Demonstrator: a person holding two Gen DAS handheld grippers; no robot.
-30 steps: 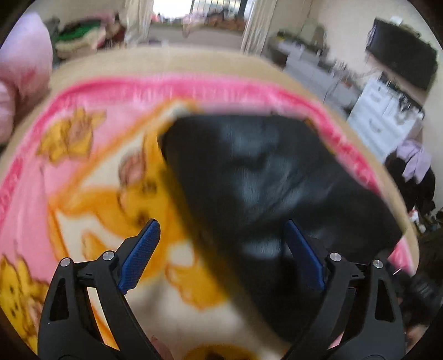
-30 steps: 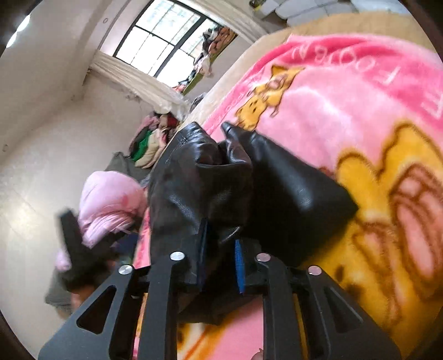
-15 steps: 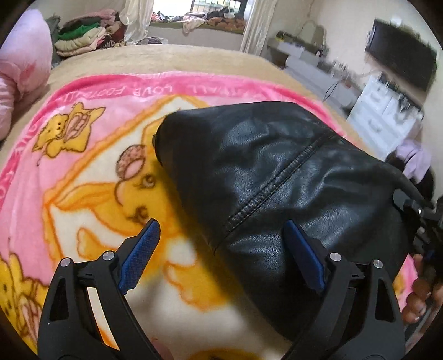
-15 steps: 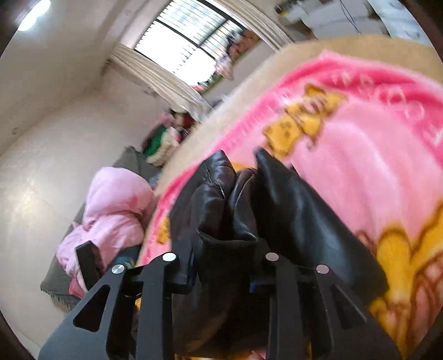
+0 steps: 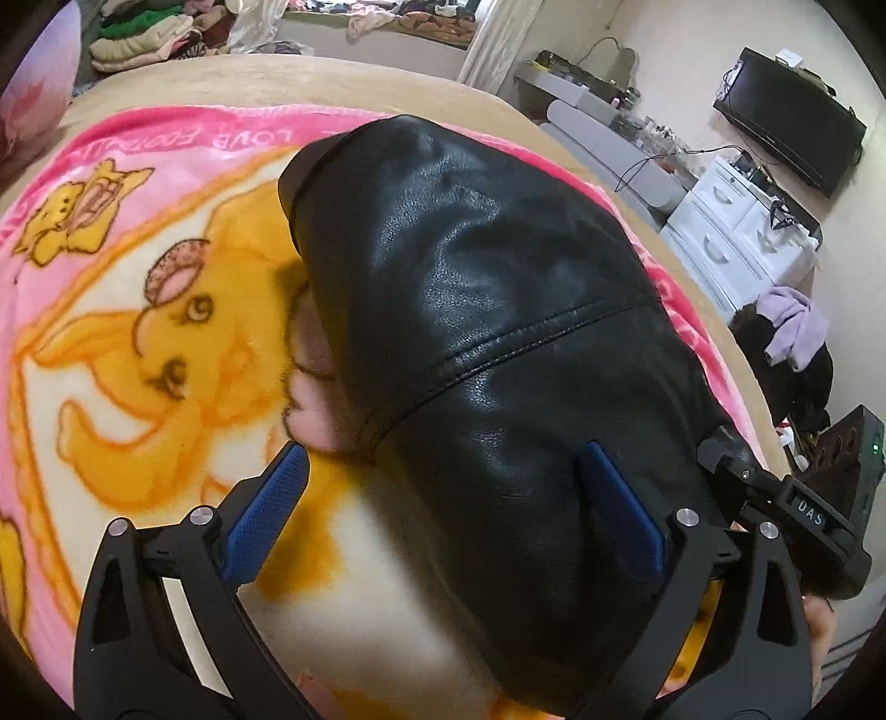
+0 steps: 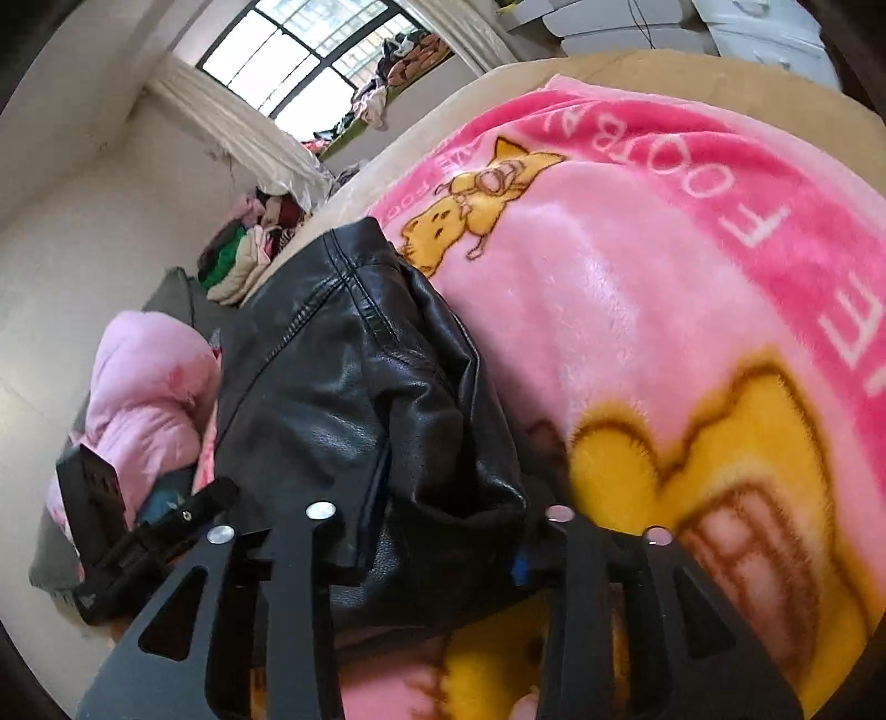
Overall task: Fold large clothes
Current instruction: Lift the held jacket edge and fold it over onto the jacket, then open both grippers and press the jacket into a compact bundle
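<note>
A black leather jacket (image 5: 498, 354) lies folded in a thick bundle on a pink and yellow cartoon blanket (image 5: 138, 343). My left gripper (image 5: 443, 515) is open just above the jacket's near edge; its right blue pad (image 5: 620, 515) rests against the leather, its left pad (image 5: 260, 515) is over the blanket. In the right wrist view the jacket (image 6: 354, 387) bulges between the fingers of my right gripper (image 6: 443, 531), which stand apart around a fold of it; the pads are mostly hidden by leather. The right gripper also shows in the left wrist view (image 5: 786, 498).
The blanket (image 6: 664, 332) covers a beige bed (image 5: 332, 83). A pink duvet (image 6: 144, 387) lies at the bed's left. Piles of clothes (image 5: 149, 33) sit by the window. White drawers (image 5: 736, 232) and a TV (image 5: 792, 133) stand to the right.
The right gripper's fingers have spread apart from a tight pinch on the jacket. The jacket has come down flatter onto the blanket. The left gripper stays open and has shifted slightly closer.
</note>
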